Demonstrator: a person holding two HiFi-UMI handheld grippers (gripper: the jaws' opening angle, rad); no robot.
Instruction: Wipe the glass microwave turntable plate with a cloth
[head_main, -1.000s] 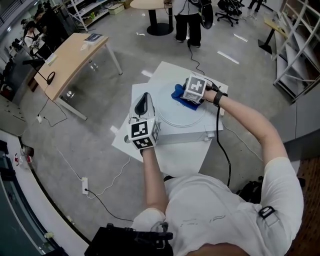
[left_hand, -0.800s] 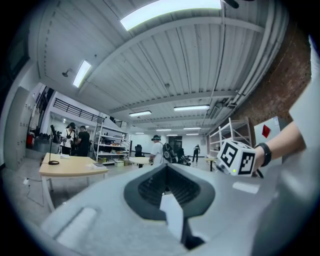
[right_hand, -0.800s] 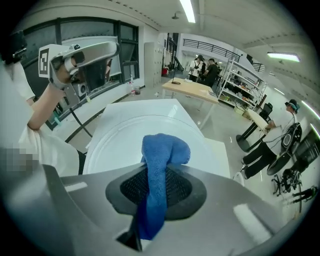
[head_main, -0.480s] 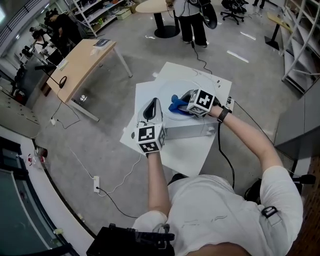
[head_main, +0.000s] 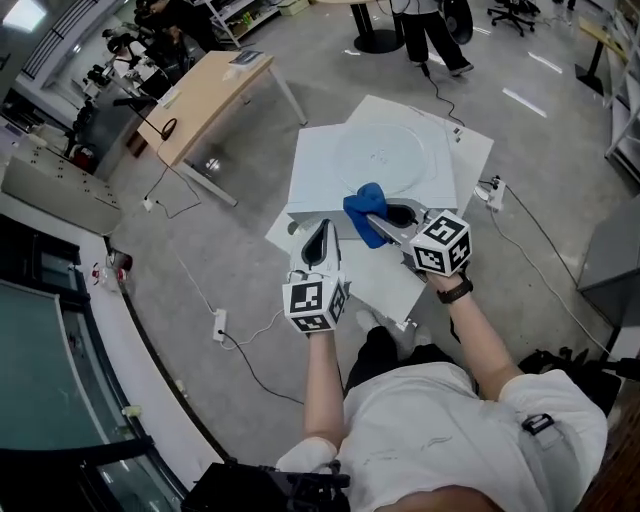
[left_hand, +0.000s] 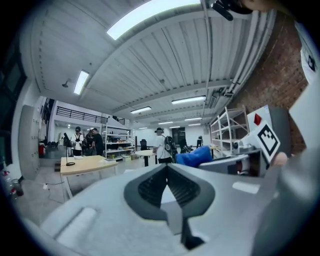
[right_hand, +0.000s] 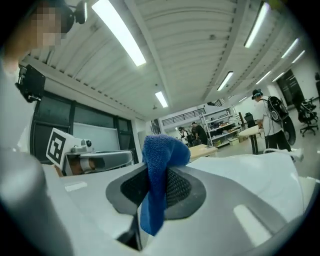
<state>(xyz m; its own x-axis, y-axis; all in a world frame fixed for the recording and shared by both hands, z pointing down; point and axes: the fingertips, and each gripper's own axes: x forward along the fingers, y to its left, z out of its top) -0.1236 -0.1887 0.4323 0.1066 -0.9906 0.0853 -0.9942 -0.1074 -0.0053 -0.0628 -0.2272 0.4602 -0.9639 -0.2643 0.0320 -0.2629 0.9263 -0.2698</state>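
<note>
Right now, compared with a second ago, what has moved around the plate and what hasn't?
The right gripper dragged the blue cloth from the far part of the glass plate back toward the person, to about its near rim. The left gripper drew back too, to the near-left corner of the white box. Unchanged: right tongs clamped on the cloth, left tongs shut and empty, plate lying on the box.

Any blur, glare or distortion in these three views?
Head view: sharp, evenly lit, lines bowed at the edges. Left gripper view: fisheye, dark corners, left gripper blurred up close. Right gripper view: glaring ceiling lights, blue cloth fairly sharp.
</note>
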